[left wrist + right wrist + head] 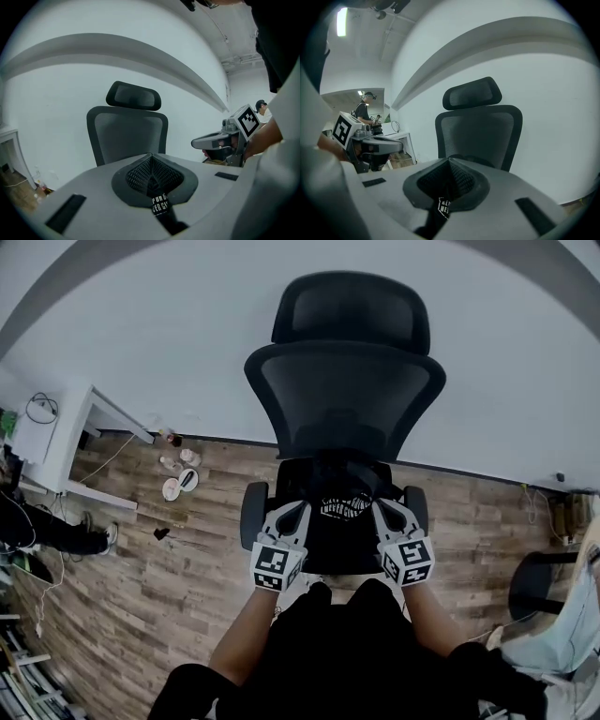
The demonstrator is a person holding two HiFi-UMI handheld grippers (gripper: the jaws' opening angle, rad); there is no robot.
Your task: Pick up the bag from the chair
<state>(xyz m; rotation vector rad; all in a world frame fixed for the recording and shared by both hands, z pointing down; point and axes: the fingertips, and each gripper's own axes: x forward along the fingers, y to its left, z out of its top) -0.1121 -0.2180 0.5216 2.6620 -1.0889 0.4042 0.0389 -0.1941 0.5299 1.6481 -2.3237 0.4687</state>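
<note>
— Got the bag [343, 486]?
— My left gripper [296, 514] and right gripper [383, 512] are both pinched on its strap [159, 205]; it sits on the chair [347, 381].
— Next?
— I'd lift both evenly, clear of the seat.

White wall [141, 352], bare, with a dark baseboard [225, 440] along its foot. Floor [141, 615]: brown wood-look planks in mixed tones. Black mesh office chair [345, 381] with headrest, backrest toward the wall. White desk [56, 442] at left, a cable [39, 409] coiled on top. Small round items [178, 482] lie on the floor near the desk. Ceiling strip light [342, 21] is lit.
</note>
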